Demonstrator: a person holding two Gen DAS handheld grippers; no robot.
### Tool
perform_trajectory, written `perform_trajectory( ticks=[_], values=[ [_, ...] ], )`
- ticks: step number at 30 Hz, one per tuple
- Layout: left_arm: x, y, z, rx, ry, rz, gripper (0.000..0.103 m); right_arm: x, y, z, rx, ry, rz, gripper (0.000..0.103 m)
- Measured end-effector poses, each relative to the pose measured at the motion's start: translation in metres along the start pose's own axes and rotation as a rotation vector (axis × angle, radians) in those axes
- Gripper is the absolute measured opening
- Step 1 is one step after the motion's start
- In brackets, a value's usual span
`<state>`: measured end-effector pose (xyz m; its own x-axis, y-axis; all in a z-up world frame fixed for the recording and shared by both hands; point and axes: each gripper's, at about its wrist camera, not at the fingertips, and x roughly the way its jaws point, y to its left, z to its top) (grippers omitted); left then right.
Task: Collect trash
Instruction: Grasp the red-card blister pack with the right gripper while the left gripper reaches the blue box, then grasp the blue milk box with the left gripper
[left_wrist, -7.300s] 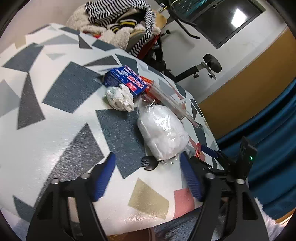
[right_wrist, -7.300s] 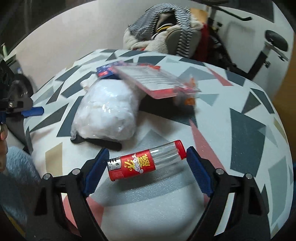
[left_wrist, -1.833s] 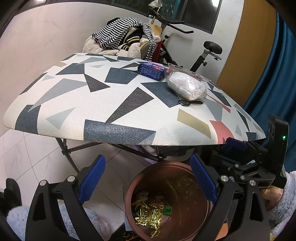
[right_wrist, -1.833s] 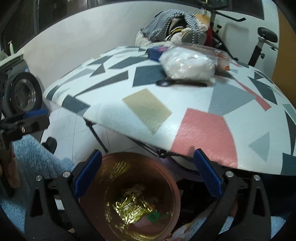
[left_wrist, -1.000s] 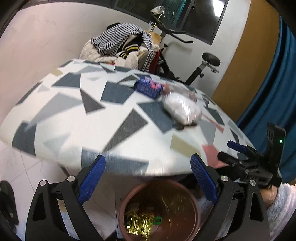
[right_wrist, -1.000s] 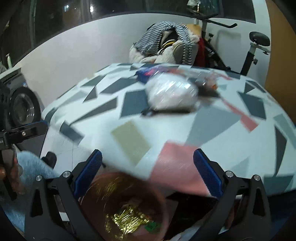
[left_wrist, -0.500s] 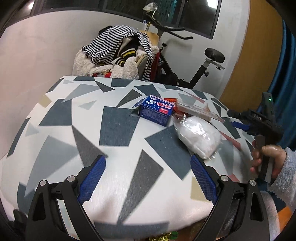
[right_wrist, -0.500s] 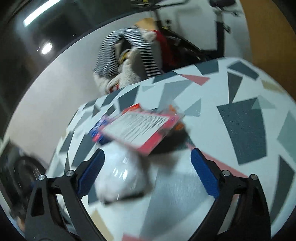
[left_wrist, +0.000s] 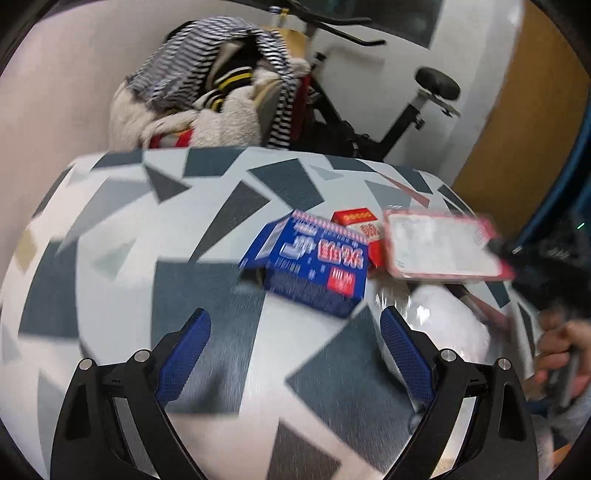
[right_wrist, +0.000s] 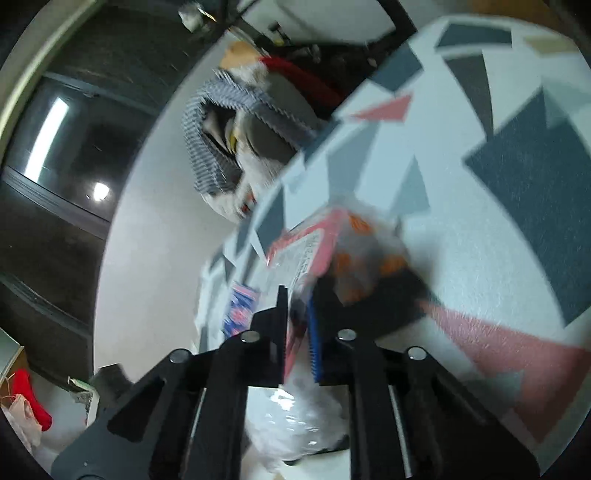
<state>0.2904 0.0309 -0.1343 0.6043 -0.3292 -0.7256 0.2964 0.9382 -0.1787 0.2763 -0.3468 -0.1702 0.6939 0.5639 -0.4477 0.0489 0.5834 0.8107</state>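
L wrist view: left gripper (left_wrist: 291, 354) jaws wide apart, nothing between them, hovering over the patterned table (left_wrist: 122, 266). Blue carton (left_wrist: 314, 266) lies just ahead of the fingers, a small red box (left_wrist: 360, 221) tucked behind it, white plastic bag (left_wrist: 436, 325) to the right near the right-hand pad. Red-edged blister pack (left_wrist: 443, 247) sits raised and tilted off the tabletop, its right end reaching into the dark body of the right gripper (left_wrist: 546, 266); a hand (left_wrist: 561, 354) on its handle below. Frame is blurred, so fine contact can't be read here.

R wrist view: right gripper (right_wrist: 297, 314) rolled hard over, jaws have just been closing and now pinch the edge of the blister pack (right_wrist: 306, 251) between the pads. Bag (right_wrist: 295, 417) shows under the fingers, carton (right_wrist: 240, 306) beyond.

Progress, my read: pack is grabbed but not binned; carton, red box, bag all left on the table. No bin in either view.

View diff: L shows the whole layout + the pack lifted; only R shows the actual pinch. Clothes pile (left_wrist: 207, 99) and exercise bike (left_wrist: 406, 110) behind, not relevant.
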Motion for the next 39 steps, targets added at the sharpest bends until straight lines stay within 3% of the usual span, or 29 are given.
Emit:
perform_trajectory(
  ticks=[3, 7, 14, 18, 21, 22, 27, 32, 39],
  values=[
    [0.016, -0.004, 0.014, 0.023, 0.016, -0.062, 0.093, -0.021, 0.015, 0.011, -0.059, -0.076, 0.012, 0.011],
    [0.041, -0.015, 0.03, 0.071, 0.058, -0.092, 0.095, -0.043, 0.035, 0.022, -0.196, -0.154, -0.053, 0.011],
    [0.075, -0.041, 0.034, 0.254, 0.131, -0.006, 0.095, -0.065, 0.059, 0.034, -0.4, -0.168, -0.219, 0.011],
    [0.094, -0.033, 0.037, 0.217, 0.187, 0.036, 0.095, -0.076, 0.068, 0.026, -0.511, -0.179, -0.272, 0.011],
    [0.098, -0.024, 0.038, 0.178, 0.185, 0.05, 0.095, -0.085, 0.069, 0.018, -0.54, -0.177, -0.27, 0.011],
    [0.098, -0.02, 0.037, 0.162, 0.189, 0.045, 0.084, -0.086, 0.069, 0.016, -0.547, -0.177, -0.27, 0.011],
    [0.079, -0.016, 0.034, 0.136, 0.16, 0.06, 0.083, -0.092, 0.07, 0.012, -0.56, -0.177, -0.28, 0.011],
    [0.03, -0.018, 0.03, 0.106, 0.079, 0.017, 0.083, -0.093, 0.081, 0.003, -0.605, -0.19, -0.294, 0.011],
    [-0.053, -0.041, -0.005, 0.089, -0.006, -0.016, 0.083, -0.112, 0.094, -0.02, -0.612, -0.153, -0.27, 0.011]
  ],
)
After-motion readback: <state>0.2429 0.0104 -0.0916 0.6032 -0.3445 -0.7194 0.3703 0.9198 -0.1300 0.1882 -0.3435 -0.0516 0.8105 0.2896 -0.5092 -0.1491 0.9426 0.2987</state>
